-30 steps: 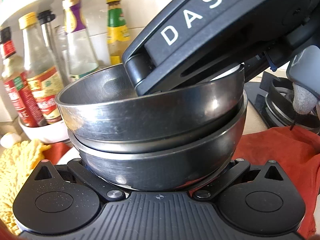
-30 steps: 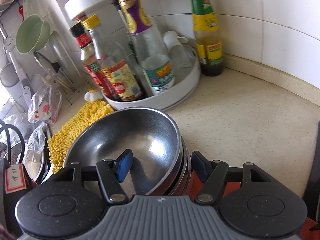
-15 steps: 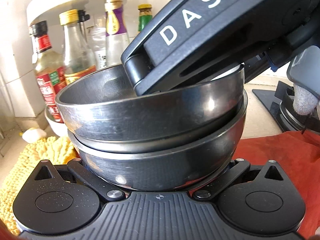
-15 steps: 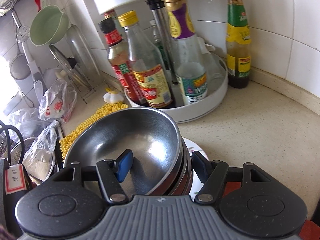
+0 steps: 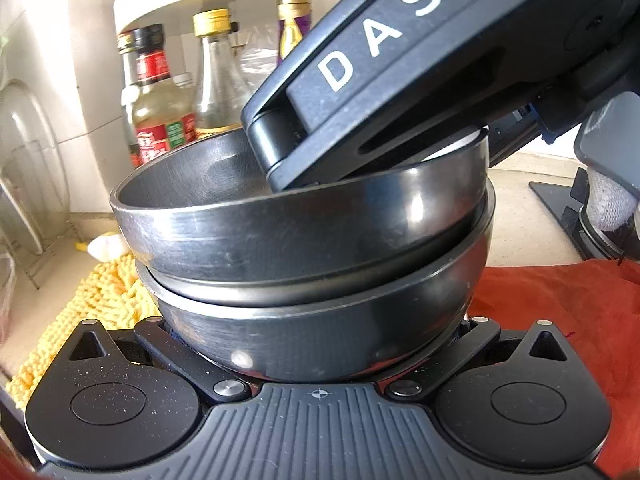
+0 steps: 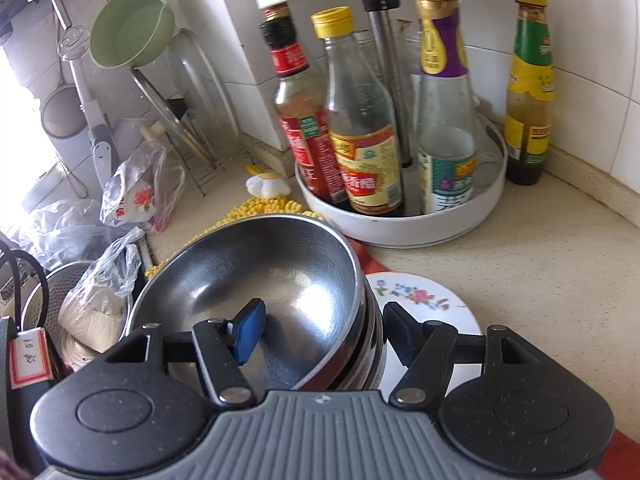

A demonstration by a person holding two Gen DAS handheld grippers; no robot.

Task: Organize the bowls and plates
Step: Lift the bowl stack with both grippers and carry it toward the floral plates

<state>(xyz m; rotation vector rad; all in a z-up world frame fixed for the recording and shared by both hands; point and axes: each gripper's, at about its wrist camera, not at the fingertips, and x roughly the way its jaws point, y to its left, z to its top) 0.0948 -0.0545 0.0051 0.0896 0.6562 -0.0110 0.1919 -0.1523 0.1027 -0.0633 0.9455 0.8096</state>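
A stack of steel bowls (image 5: 304,240) hangs between both grippers, clear of the counter. My left gripper (image 5: 320,344) clamps the bottom bowl from both sides, and its fingertips are hidden behind the bowl. My right gripper (image 6: 320,320) is shut on the stack's wall, with a blue pad (image 6: 250,330) inside the top bowl (image 6: 256,276) and the other finger outside. The right gripper's body (image 5: 380,60) reaches into the top bowl in the left wrist view. A white floral plate (image 6: 420,300) lies on the counter just beyond the stack.
A white turntable rack (image 6: 400,224) of sauce bottles stands behind, with a lone bottle (image 6: 528,92) in the corner. A yellow mat (image 5: 108,292), a red cloth (image 5: 560,312), plastic bags (image 6: 136,196), a lid rack (image 6: 192,112) and a stove edge (image 5: 568,216) surround the spot.
Both grippers have carried the bowl stack leftward along the counter and slightly up. The bottle rack slid right in both views, and the floral plate came into sight.
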